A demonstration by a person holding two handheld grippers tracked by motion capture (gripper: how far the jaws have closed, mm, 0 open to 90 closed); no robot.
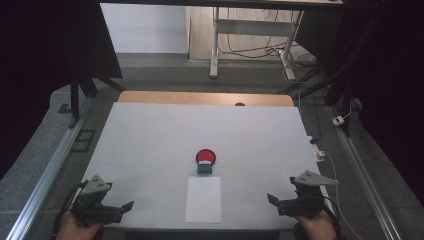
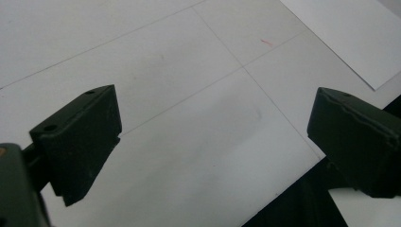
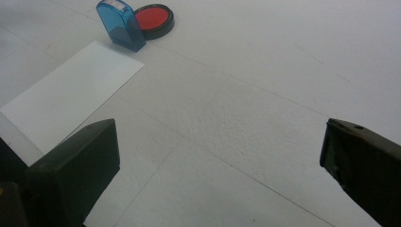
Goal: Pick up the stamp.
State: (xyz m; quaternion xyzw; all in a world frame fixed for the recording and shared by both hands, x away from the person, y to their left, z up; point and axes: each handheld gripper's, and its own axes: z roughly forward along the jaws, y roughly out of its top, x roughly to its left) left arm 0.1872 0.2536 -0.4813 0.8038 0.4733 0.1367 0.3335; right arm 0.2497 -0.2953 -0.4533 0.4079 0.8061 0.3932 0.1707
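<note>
1. While resting at the near edge of the white table (image 1: 150,135), both grippers empty, nothing touched.
2. Landmark: white paper sheet (image 1: 203,199), flat near the front edge, middle of the table.
3. Blue stamp (image 1: 204,168) just beyond the sheet's far edge, close to touching it; can't tell whether contact.
4. Red ink pad (image 1: 205,156) in a black round case, right behind the stamp, touching or nearly so.
5. Left gripper (image 1: 131,205) well left of the sheet, jaws wide apart, holding nothing; in the left gripper view (image 2: 213,137) bare table between the jaws, sheet corner (image 2: 350,38) at the upper right.
6. Right gripper (image 1: 270,198) well right of the sheet, jaws wide apart, empty; in the right gripper view (image 3: 220,156) stamp (image 3: 119,24) tilted, beside the ink pad (image 3: 153,20), sheet (image 3: 71,94) below them.
7. Both hands at the bottom edge, left hand (image 1: 75,229), right hand (image 1: 312,227).
</note>
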